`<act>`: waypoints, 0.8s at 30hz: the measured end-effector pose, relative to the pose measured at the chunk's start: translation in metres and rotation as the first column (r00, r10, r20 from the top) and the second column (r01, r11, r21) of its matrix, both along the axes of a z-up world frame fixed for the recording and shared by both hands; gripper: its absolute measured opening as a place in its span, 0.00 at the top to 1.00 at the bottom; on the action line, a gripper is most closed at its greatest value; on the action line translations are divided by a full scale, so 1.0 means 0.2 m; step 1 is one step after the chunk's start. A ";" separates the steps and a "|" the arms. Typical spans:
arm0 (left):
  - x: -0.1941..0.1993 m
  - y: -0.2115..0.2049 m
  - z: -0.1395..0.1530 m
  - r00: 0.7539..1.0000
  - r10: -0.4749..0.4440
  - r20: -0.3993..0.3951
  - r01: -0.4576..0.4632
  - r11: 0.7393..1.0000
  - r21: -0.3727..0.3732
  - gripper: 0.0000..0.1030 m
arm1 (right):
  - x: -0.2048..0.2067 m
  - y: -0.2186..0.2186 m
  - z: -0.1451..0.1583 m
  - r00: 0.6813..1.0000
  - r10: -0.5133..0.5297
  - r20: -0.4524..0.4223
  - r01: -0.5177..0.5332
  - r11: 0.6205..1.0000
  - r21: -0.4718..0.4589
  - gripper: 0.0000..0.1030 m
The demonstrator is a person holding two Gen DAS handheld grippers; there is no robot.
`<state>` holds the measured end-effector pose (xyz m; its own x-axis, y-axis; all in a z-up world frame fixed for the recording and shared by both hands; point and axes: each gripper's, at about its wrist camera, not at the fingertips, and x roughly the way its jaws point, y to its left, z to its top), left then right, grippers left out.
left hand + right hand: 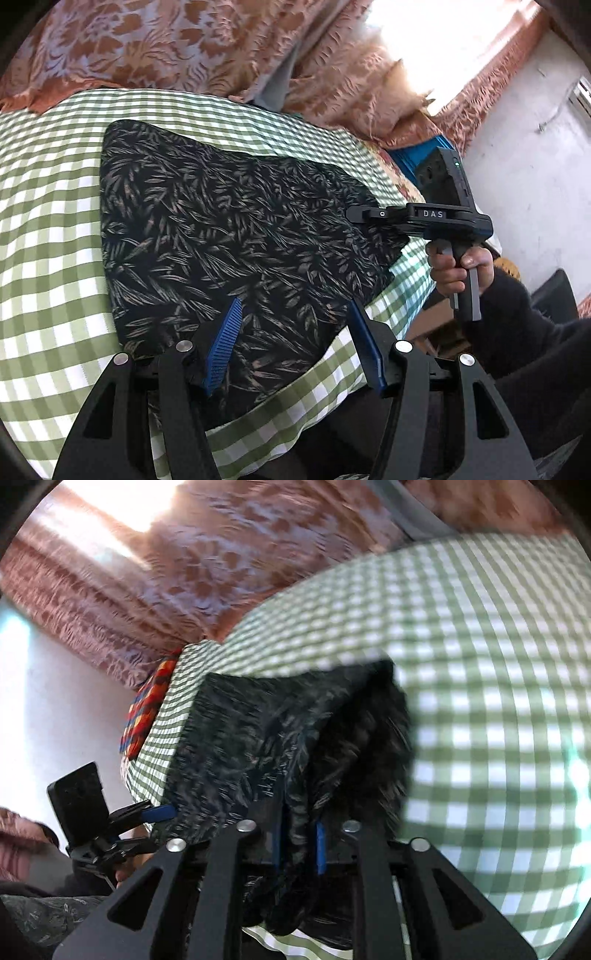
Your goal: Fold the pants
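Left wrist view first: we see the pants (pixel 236 229), black with a pale leaf print, lying flat on the green-and-white checked sheet (pixel 48 236), and our left gripper (pixel 295 339) hovering over their near edge with its blue pads spread wide, nothing between them. Off to the right, a hand squeezes the handle of the right gripper (pixel 373 214), which reaches in at the far edge of the cloth. From the right wrist view, blurred, we see the right gripper's blue pads (pixel 320 845) pinched tight on a bunched fold of pants, lifted off the sheet, with patterned curtains (pixel 207 554) behind
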<state>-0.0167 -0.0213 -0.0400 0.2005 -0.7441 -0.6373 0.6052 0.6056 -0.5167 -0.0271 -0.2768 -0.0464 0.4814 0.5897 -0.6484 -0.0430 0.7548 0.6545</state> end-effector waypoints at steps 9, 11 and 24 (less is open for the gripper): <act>0.01 0.05 0.10 0.998 0.046 0.047 -0.046 0.999 -0.019 0.44 | -0.16 -0.09 0.03 0.998 -0.054 -0.017 0.055 0.996 0.063 0.55; 0.00 0.08 0.13 0.995 0.063 0.078 -0.063 0.998 -0.013 0.44 | -0.20 -0.10 0.03 0.998 -0.057 -0.020 0.058 0.996 0.060 0.54; -0.07 0.03 0.01 0.991 0.037 0.132 -0.059 0.984 0.167 0.44 | -0.28 0.06 0.04 0.999 -0.028 -0.030 0.025 0.995 -0.095 0.89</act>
<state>-0.0304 -0.0147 -0.0379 0.3212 -0.6147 -0.7204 0.6279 0.7077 -0.3240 -0.0827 -0.2653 -0.0391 0.4743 0.5121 -0.7161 -0.0027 0.8143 0.5805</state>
